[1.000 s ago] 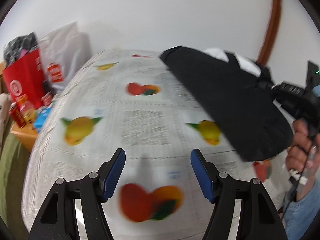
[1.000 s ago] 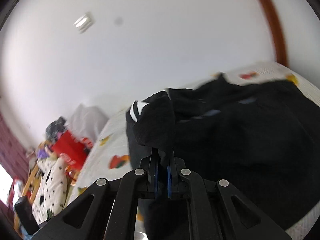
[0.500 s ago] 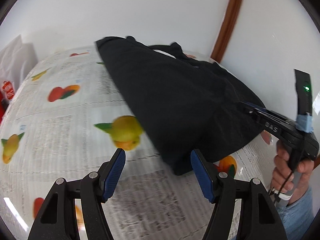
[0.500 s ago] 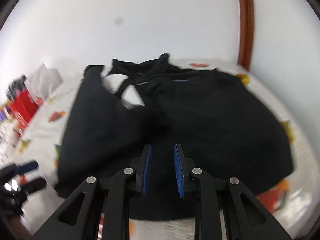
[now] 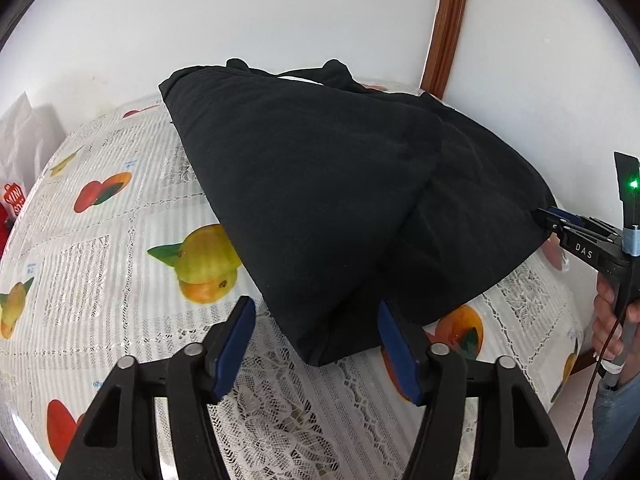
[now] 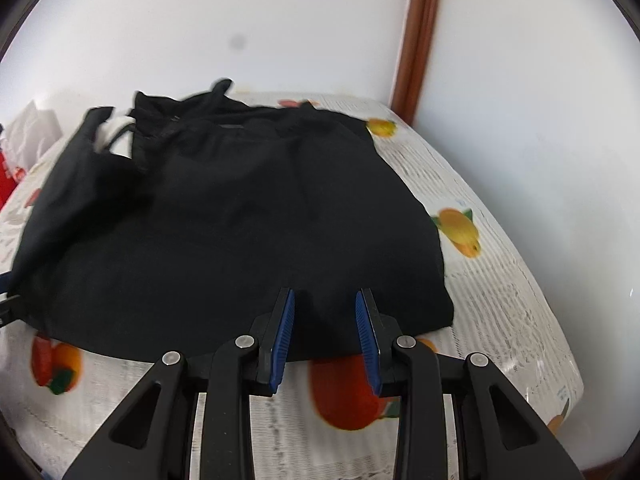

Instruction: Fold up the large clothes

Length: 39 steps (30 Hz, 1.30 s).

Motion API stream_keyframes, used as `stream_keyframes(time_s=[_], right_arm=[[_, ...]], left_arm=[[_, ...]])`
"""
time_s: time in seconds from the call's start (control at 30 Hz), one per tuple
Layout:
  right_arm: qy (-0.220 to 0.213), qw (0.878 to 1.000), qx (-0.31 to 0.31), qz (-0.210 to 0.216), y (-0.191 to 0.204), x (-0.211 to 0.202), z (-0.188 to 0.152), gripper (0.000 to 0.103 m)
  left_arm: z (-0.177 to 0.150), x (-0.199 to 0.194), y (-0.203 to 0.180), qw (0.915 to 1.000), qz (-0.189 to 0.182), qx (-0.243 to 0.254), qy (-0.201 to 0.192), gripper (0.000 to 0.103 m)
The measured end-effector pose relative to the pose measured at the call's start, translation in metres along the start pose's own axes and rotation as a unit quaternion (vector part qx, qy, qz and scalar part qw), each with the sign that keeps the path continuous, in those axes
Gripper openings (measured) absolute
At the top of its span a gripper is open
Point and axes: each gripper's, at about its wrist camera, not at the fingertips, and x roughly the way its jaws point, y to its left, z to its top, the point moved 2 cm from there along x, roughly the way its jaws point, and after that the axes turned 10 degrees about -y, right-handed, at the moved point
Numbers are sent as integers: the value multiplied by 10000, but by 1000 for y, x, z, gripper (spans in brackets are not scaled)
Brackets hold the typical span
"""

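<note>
The black garment [image 5: 328,200] lies spread over the table, one side folded across the rest so that a thick doubled edge runs down toward its near corner; at the far end a bit of white [image 6: 116,136] shows among the bunched straps and neckline. Under it is a white lace-patterned tablecloth [image 5: 120,248] printed with oranges, pears and red fruit. The left gripper [image 5: 312,340] points down at the near corner of the cloth, its blue pads [image 5: 234,346] standing on either side of the folded edge; its jaws are closing, but the pads are not pressing on the fabric. The right gripper [image 6: 325,332] sits at the hem on the other side, jaws opening, the hem lying just past the tips and nothing pinched between them. A hand [image 5: 610,320] grips its handle at the table's edge. Behind the table rise a white wall and a brown wooden trim [image 5: 448,24], and a white bag [image 5: 24,140] stands off to the left.
</note>
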Motion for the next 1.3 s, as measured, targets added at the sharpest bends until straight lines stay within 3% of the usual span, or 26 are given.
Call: stream_keyframes(time_s=[0.27, 0.33, 0.43, 0.63, 0.97, 1.3], right_arm=[[191, 9998, -45, -31, 3, 14, -10, 23], [186, 9998, -87, -70, 6, 14, -11, 20], [188, 9995, -238, -11, 15, 15, -12, 5], [239, 9982, -499, -224, 33, 20, -10, 1], [288, 9976, -618, 81, 65, 27, -5, 1], [295, 9941, -866, 587, 119, 32, 5, 1]], left_arm=[[2, 5, 2, 9999, 23, -105, 37, 39], [3, 5, 4, 9999, 43, -103, 22, 28], [7, 7, 8, 9998, 195, -98, -9, 10], [2, 5, 23, 9994, 176, -299, -12, 8], [2, -11, 64, 9972, 393, -618, -131, 8], [-3, -14, 77, 9919, 783, -972, -215, 7]])
